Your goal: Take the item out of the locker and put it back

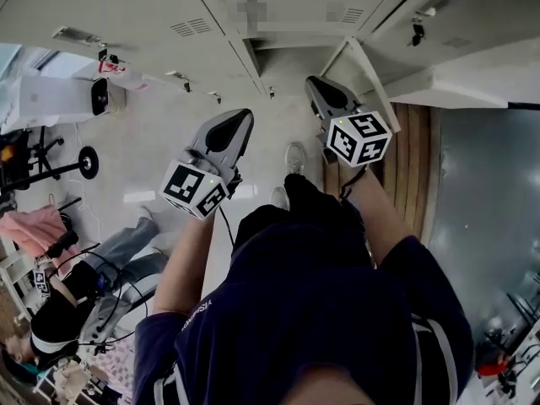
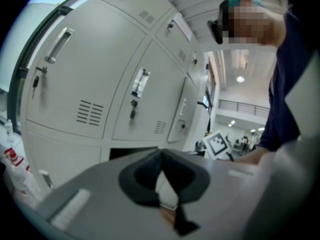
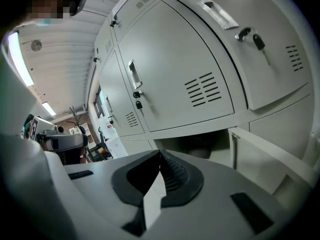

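I hold both grippers out toward the bank of grey lockers (image 1: 169, 7) at my 12 o'clock. The left gripper (image 1: 243, 118) has its jaws drawn together at the tips, with nothing caught between the pads. The right gripper (image 1: 314, 84), off at my 1 o'clock, is the same: jaws fully together and empty. Neither one touches a locker.

One low compartment (image 3: 197, 145) stands open, straight ahead of the right gripper at 12 o'clock. Its door (image 3: 267, 156) is swung out at about 3 o'clock from the opening. Inside the opening the right gripper view shows a dark shape (image 3: 202, 145). That may be the item, but it sits in shadow and I cannot make out what it is.

From the left gripper view the same opening is a dark slot (image 2: 132, 153) at 11 o'clock above my jaws. The right gripper's marker cube (image 2: 218, 143) shows at 2 o'clock. The closed doors above carry vent slots (image 3: 205, 90) and keys (image 3: 259, 41) hanging in their locks.

In the head view my shoes (image 1: 294, 159) show between the two grippers. Another person (image 1: 59, 319) sits low on the floor at 8 o'clock.
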A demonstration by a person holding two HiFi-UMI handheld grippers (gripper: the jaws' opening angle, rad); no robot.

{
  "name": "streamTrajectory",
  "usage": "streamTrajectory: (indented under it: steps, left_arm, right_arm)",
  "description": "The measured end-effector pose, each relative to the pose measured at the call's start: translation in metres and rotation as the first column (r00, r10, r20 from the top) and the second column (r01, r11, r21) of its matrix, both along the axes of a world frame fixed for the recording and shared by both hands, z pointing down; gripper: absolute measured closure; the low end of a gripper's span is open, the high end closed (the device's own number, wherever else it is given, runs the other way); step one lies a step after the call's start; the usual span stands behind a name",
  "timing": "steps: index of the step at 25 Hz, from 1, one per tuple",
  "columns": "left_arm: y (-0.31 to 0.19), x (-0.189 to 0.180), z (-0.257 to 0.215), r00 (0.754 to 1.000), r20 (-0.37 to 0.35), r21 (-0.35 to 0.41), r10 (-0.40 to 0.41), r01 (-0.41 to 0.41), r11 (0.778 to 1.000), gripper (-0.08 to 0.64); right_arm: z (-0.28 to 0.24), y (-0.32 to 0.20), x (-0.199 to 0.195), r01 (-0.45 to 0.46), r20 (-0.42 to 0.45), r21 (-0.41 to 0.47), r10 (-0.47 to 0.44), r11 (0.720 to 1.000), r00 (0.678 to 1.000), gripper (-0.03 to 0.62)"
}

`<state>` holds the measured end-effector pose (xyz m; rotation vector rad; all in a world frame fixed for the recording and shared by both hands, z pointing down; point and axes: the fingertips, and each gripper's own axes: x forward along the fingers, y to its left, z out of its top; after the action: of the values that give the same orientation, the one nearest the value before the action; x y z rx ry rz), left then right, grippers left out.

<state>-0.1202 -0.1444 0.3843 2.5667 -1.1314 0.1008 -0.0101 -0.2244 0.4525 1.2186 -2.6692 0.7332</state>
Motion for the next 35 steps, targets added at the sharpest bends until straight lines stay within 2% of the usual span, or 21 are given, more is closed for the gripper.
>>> streamTrajectory:
  steps: [9, 14, 15, 16, 20, 25, 35]
  left_arm:
    - [-0.038, 0.007, 0.020, 0.999, 0.018, -0.040, -0.031, 0.032, 0.999, 0.557]
    - [-0.040, 0.007, 0.028, 0.999, 0.037, -0.060, -0.029, 0.031, 0.998, 0.557]
    - [-0.040, 0.007, 0.029, 0.999, 0.039, -0.065, -0.027, 0.029, 0.997, 0.557]
    - [-0.039, 0.006, 0.031, 0.999, 0.042, -0.070, -0.024, 0.027, 0.997, 0.557]
    - [-0.033, 0.000, 0.042, 0.998, 0.056, -0.102, -0.009, 0.015, 0.995, 0.557]
    - [-0.038, -0.014, 0.052, 0.997, 0.074, -0.118, 0.004, 0.004, 0.993, 0.557]
    - [-0.055, -0.030, 0.056, 0.993, 0.085, -0.118, 0.079, -0.069, 0.991, 0.557]
  right_arm:
    - [0.064, -0.066, -0.015, 0.006, 0.064, -0.120, 0.002, 0.993, 0.998, 0.586]
    - [0.097, -0.089, -0.022, -0.024, 0.179, -0.214, 0.063, 0.977, 0.982, 0.583]
    - [0.103, -0.094, -0.023, -0.031, 0.215, -0.240, 0.084, 0.970, 0.973, 0.555]
    - [0.109, -0.100, -0.024, -0.039, 0.250, -0.266, 0.108, 0.963, 0.962, 0.509]
    - [0.130, -0.125, -0.029, -0.090, 0.355, -0.341, 0.217, 0.936, 0.909, 0.501]
    - [0.148, -0.164, -0.037, -0.123, 0.493, -0.426, 0.344, 0.896, 0.799, 0.490]
    - [0.180, -0.196, -0.042, -0.183, 0.565, -0.528, 0.504, 0.829, 0.653, 0.469]
